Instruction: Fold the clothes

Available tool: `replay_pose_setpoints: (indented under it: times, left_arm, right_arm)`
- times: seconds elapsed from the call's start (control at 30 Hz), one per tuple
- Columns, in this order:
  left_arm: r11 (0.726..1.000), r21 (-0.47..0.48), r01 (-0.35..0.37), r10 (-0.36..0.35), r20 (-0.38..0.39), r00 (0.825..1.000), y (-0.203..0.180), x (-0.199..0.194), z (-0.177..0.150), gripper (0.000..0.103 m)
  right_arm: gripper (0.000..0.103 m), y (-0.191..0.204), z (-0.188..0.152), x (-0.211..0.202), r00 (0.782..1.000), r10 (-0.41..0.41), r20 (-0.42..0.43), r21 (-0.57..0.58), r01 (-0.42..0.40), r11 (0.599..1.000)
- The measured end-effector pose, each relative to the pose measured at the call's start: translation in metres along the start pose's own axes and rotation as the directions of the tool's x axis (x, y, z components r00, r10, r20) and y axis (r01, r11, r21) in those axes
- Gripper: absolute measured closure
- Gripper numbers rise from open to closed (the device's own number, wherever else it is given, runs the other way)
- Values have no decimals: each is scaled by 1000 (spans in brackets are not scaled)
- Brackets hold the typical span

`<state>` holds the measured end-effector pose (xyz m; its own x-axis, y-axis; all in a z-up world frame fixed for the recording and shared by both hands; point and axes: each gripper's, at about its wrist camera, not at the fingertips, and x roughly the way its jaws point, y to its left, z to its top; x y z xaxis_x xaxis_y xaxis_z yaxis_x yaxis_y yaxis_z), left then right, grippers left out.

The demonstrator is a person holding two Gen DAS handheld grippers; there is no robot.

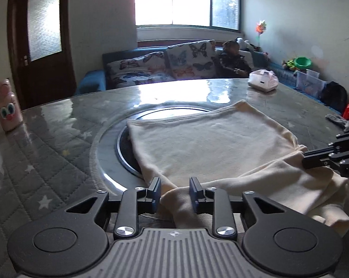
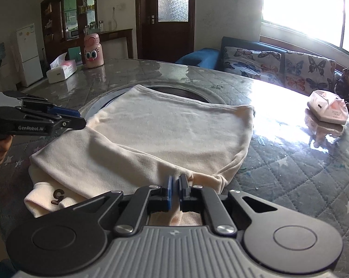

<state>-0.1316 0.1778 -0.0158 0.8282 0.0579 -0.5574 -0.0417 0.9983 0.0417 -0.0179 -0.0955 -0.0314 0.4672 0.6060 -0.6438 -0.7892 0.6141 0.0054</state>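
Note:
A cream garment (image 1: 207,143) lies partly folded on the round table, its far part flat over the dark centre ring; it also shows in the right wrist view (image 2: 165,129). My left gripper (image 1: 175,191) has its jaws apart, with a bunched fold of the cloth between them at the near edge. In the right wrist view the left gripper (image 2: 81,121) touches the garment's left edge. My right gripper (image 2: 176,186) is shut on a pinch of the near hem. It enters the left wrist view at the right (image 1: 305,159), at the garment's right edge.
The grey quilted table (image 1: 49,162) has a glass cover. A tissue pack (image 2: 328,110) lies at the far right, a tissue box (image 2: 61,70) and a pink bottle (image 2: 92,51) at the far left. A sofa (image 1: 160,67) with a seated child stands behind.

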Motion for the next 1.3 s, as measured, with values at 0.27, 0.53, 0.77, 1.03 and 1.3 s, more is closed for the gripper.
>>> replay_pose_setpoints:
  times: [0.27, 0.53, 0.77, 1.03, 1.3]
  left_arm:
    - [996, -83, -33, 35, 21, 999, 17, -9, -1, 98]
    - [993, -109, -34, 36, 17, 999, 21, -13, -3, 91]
    - [997, -44, 59, -56, 67, 996, -7, -32, 5, 91]
    - [991, 24, 129, -129, 8, 992, -45, -11, -4, 91]
    - [975, 78, 209, -211, 20, 977, -48, -33, -11, 85]
  right_arm:
    - [98, 0, 7, -11, 998, -18, 55, 22, 16, 1000]
    - [89, -3, 3, -1, 998, -36, 42, 25, 35, 999]
    - [89, 10, 7, -14, 997, 30, 72, -40, -27, 999]
    - [89, 5, 21, 25, 999, 1, 32, -10, -1, 1000]
    - [89, 6, 3, -15, 998, 54, 12, -18, -53, 998]
